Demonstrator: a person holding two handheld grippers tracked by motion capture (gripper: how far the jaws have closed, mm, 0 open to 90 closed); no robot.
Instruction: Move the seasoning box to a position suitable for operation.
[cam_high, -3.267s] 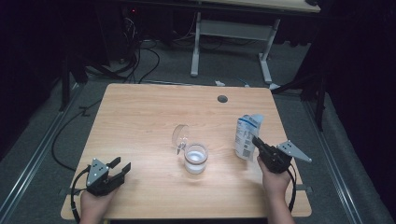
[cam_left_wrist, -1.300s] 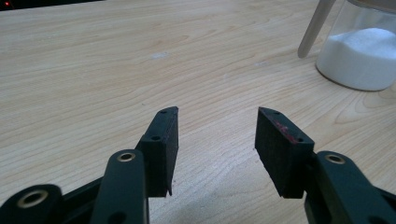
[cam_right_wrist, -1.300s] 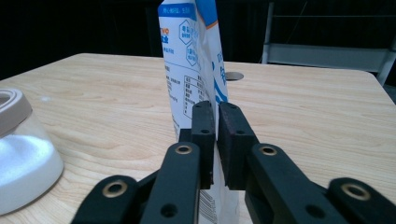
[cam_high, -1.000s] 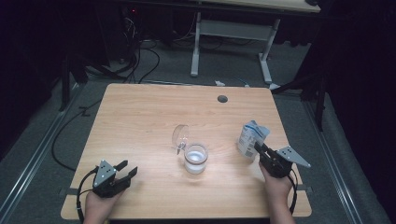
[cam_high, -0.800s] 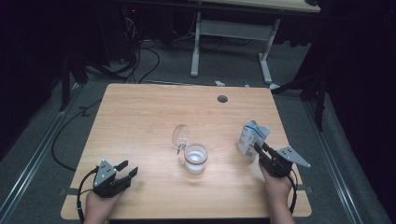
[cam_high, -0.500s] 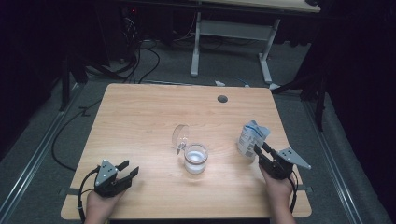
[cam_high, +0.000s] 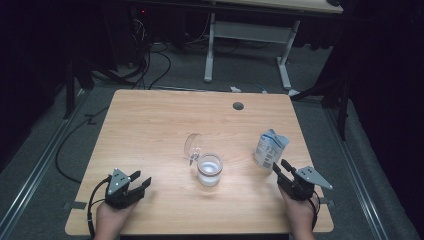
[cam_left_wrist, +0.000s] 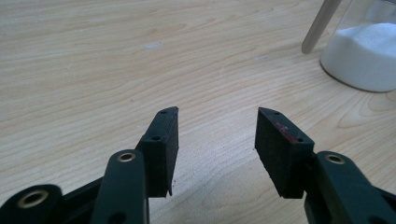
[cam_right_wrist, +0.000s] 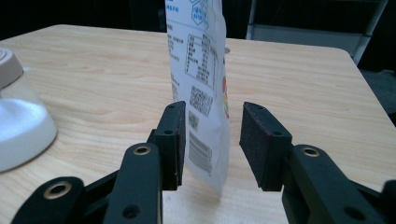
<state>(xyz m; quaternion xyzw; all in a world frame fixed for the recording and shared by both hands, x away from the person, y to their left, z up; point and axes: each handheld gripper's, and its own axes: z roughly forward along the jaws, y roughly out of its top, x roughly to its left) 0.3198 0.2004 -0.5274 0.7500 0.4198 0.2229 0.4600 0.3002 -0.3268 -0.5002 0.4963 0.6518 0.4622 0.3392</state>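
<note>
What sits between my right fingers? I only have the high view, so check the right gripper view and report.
Observer: The printed bag stands upright between the fingers of the right gripper, which have just been opening. A gap shows beside the right-hand pad.
Operator: Now read me the bag's side.
Observer: A nutrition table and a barcode face the camera.
Operator: Check the left gripper view.
Observer: The left gripper is open with bare table between its fingers. The jar of white powder sits at the upper right of that view.
</note>
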